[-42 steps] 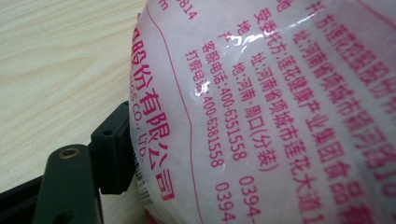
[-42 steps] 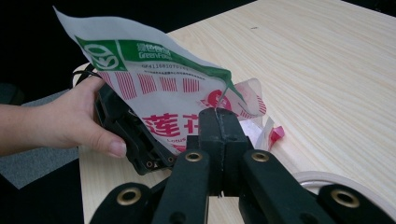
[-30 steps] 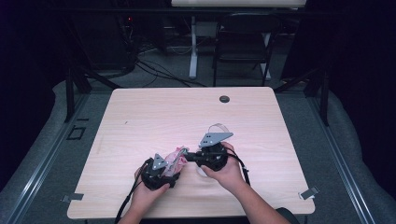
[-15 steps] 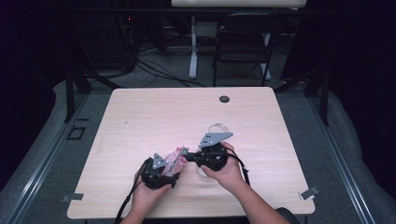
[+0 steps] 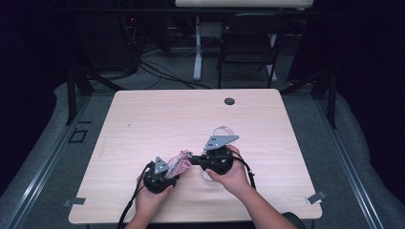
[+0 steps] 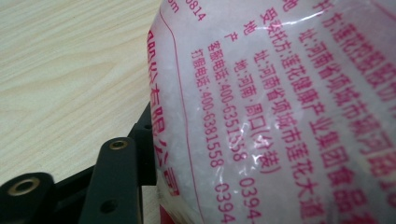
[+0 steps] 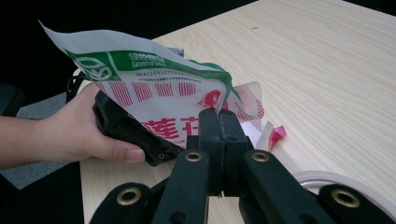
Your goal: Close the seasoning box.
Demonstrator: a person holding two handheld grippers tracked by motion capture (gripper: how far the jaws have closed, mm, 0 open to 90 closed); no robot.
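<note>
Plastic food bag (image 7: 159, 93), white with red print and a green band, hangs between my two grippers near the front edge of the light wooden table (image 5: 157, 114), about midway along it. My right gripper (image 7: 219, 116) has its black jaws pressed together on the bag's edge. My left gripper (image 5: 165, 169) has just been closing its jaws with the bag between them; I cannot tell whether the pads press on it. Through the bag's clear wall (image 6: 280, 112), white crystals fill the inside. A clear, flat ring (image 7: 327, 179) lies on the table just beside the right gripper. A small dark round disc (image 5: 229, 101) sits near the far edge.
</note>
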